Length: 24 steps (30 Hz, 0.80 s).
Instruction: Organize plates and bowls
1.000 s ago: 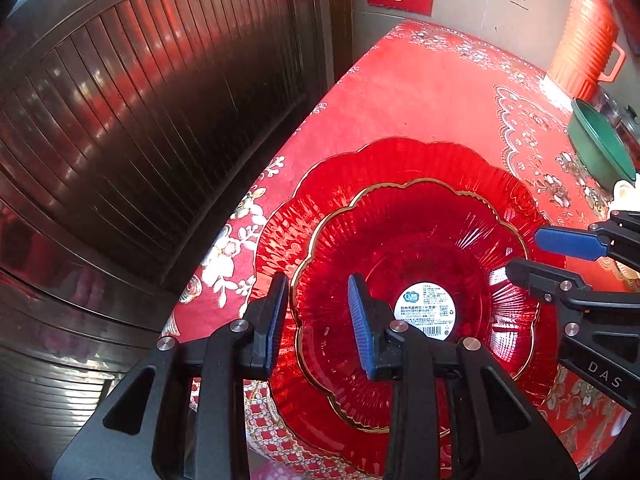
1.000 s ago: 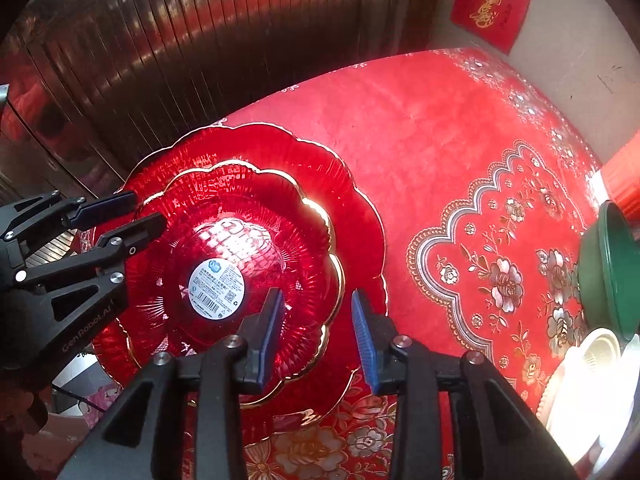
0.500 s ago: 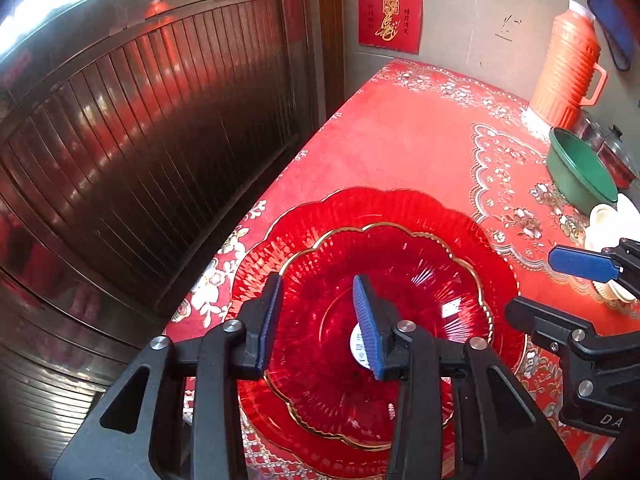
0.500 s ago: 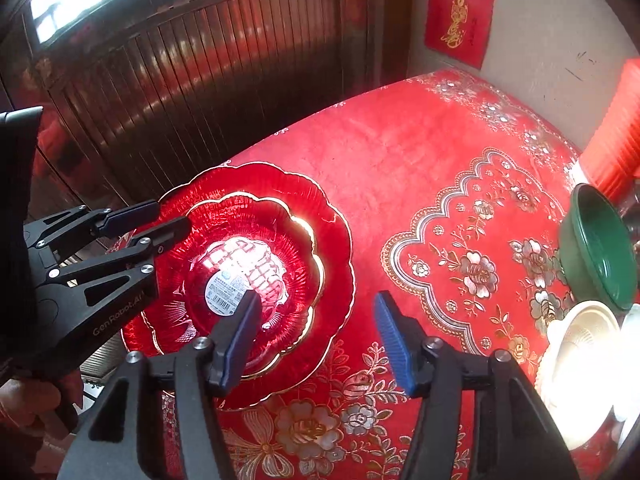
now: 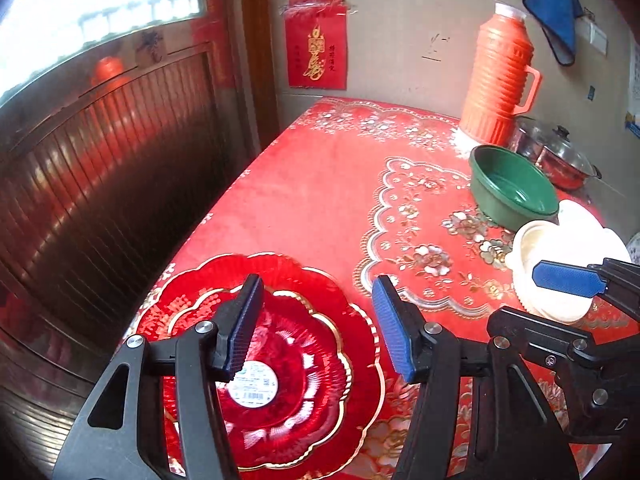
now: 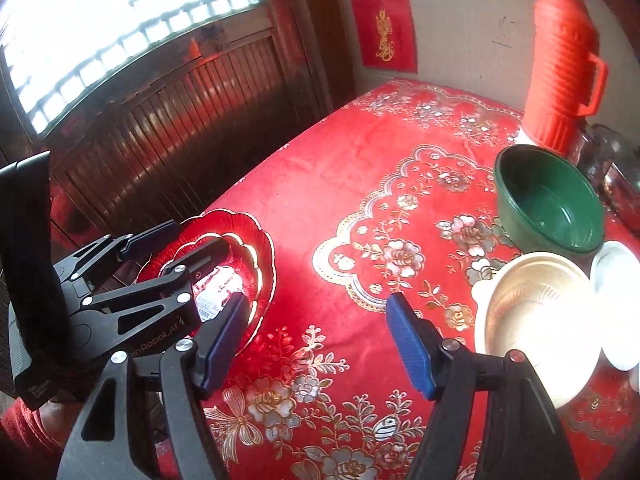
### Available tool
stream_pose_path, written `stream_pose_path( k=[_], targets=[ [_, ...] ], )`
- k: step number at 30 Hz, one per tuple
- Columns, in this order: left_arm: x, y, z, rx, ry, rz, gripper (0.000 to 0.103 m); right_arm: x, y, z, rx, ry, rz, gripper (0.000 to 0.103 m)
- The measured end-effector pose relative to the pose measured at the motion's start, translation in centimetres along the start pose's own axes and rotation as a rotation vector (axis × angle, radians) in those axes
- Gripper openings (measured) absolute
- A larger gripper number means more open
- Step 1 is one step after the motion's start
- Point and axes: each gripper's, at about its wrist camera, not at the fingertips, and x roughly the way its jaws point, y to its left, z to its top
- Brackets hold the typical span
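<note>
I am holding both grippers over the red tablecloth [image 6: 320, 184], jaws opening and empty, with the stacked red plates [image 5: 304, 344] lying under my left gripper [image 5: 316, 320] and the cream bowl [image 6: 536, 320] sitting just right of my nearer right gripper [image 6: 316, 340].

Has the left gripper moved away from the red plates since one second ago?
Yes. The left gripper, its fingers opening and empty, has pulled back and up; the red plates now lie lower in its view, and more tablecloth shows.

Bright window [image 5: 100, 8] over dark slatted wood panel [image 5: 100, 168], beige wall [image 5: 408, 40] with red hanging [image 5: 317, 54], red floral bench cloth [image 5: 320, 184].
</note>
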Motion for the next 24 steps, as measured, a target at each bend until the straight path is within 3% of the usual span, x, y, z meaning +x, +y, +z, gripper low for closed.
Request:
stream_pose_path(
  k=[14,24],
  targets=[
    [1.9,-10.9,4.3,0.123,-0.037,-0.111,0.057,-5.6,-11.2,-0.1,0.178,-0.082,-0.126,0.074],
    [6.1,-15.3,7.8,0.139,-0.001,-0.161,0.057,-6.4,-18.7,1.6,0.268,-0.085,-0.223,0.075]
  ],
)
